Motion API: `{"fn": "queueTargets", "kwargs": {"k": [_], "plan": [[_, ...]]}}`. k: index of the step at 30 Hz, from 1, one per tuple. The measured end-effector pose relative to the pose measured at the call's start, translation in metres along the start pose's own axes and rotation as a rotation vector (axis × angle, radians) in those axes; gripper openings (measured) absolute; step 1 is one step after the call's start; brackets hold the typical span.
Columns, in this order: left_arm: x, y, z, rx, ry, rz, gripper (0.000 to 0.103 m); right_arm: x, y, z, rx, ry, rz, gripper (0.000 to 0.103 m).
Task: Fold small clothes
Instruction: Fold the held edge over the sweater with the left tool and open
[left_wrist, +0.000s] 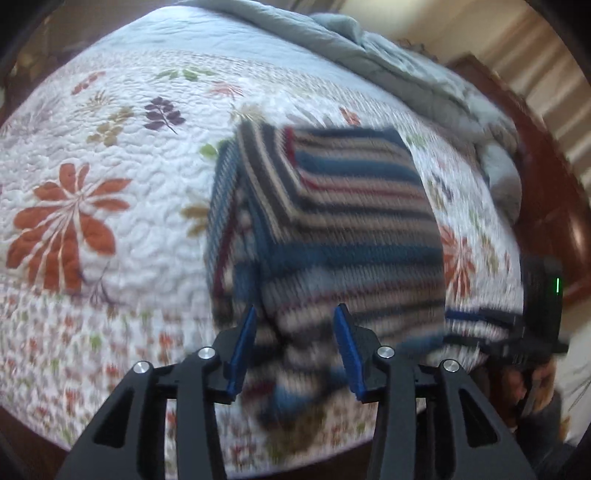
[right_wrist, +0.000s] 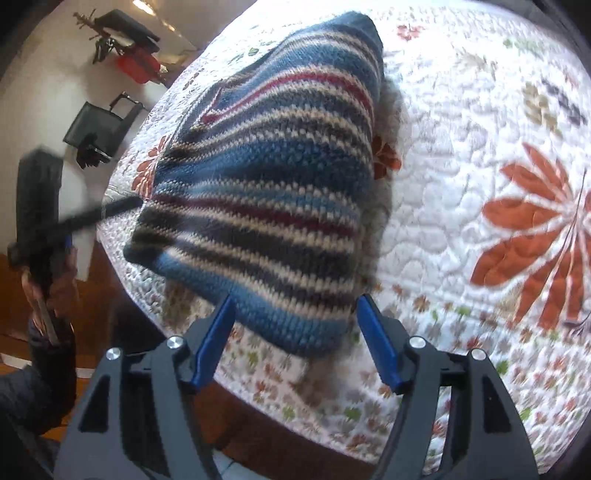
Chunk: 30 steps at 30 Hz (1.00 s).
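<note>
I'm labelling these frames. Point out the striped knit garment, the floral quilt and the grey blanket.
striped knit garment (right_wrist: 266, 192): right wrist view, middle of the folded top.
floral quilt (left_wrist: 122, 177): left wrist view, bare white quilting.
grey blanket (left_wrist: 388, 55): left wrist view, rumpled fold.

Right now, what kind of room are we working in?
Most likely a bedroom: a floral quilt covers the bed, a rumpled grey blanket lies at its far end, with a dark wooden bed frame alongside.

Sweater (left_wrist: 325, 221) lies on the quilt (left_wrist: 110, 155) — bunched blanket (left_wrist: 406, 62) behind it.
</note>
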<state>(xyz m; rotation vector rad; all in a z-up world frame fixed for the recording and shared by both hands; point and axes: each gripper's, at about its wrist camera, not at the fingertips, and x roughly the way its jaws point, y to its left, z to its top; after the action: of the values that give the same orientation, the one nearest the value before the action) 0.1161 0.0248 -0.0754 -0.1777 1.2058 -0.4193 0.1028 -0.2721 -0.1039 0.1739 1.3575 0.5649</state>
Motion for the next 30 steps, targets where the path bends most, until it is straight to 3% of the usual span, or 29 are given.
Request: {"fn": "queueTargets", "kwargs": {"k": [1,3,5,6,8,14,21,24,25,27,28,30], "plan": [[0.000,-0.003,-0.005,0.016,0.005,0.011,0.044,0.002,-0.003,-0.001,0.015,0.007,0.020,0.068],[0.006,-0.009,-0.014,0.038,0.013,0.033,0.044,0.008,-0.009,-0.003,0.053,0.024,0.047,0.058],[0.018,-0.005,-0.019,0.035,0.053,0.061,0.040,0.011,-0.012,-0.004,0.066,0.026,0.048,0.042],[0.023,-0.001,-0.022,0.026,0.068,0.064,0.029,0.012,-0.011,-0.003,0.069,0.025,0.051,0.035],[0.028,0.008,-0.023,-0.008,0.084,0.067,0.022,0.007,-0.009,-0.003,0.071,0.014,0.081,0.024],[0.028,0.025,-0.025,-0.058,0.086,0.050,0.018,0.002,-0.009,-0.013,0.031,0.016,0.029,0.019],[0.039,0.028,-0.024,-0.055,0.106,0.058,0.019,0.019,-0.012,-0.009,0.022,0.058,0.000,0.021],[0.023,0.022,-0.017,-0.046,0.099,0.048,0.027,0.003,-0.010,-0.004,0.013,0.050,0.032,0.032],[0.016,0.021,-0.013,-0.044,0.090,0.050,0.037,-0.004,-0.008,-0.001,0.006,0.037,0.037,0.034],[0.000,0.021,0.000,-0.027,0.045,0.076,0.054,-0.021,-0.003,0.009,-0.002,-0.004,0.052,0.049],[-0.006,0.020,0.008,-0.017,0.013,0.089,0.055,-0.029,-0.003,0.016,0.000,-0.025,0.058,0.061],[-0.009,0.021,0.023,-0.010,-0.013,0.120,0.055,-0.043,-0.002,0.033,-0.015,-0.069,0.048,0.064]]}}
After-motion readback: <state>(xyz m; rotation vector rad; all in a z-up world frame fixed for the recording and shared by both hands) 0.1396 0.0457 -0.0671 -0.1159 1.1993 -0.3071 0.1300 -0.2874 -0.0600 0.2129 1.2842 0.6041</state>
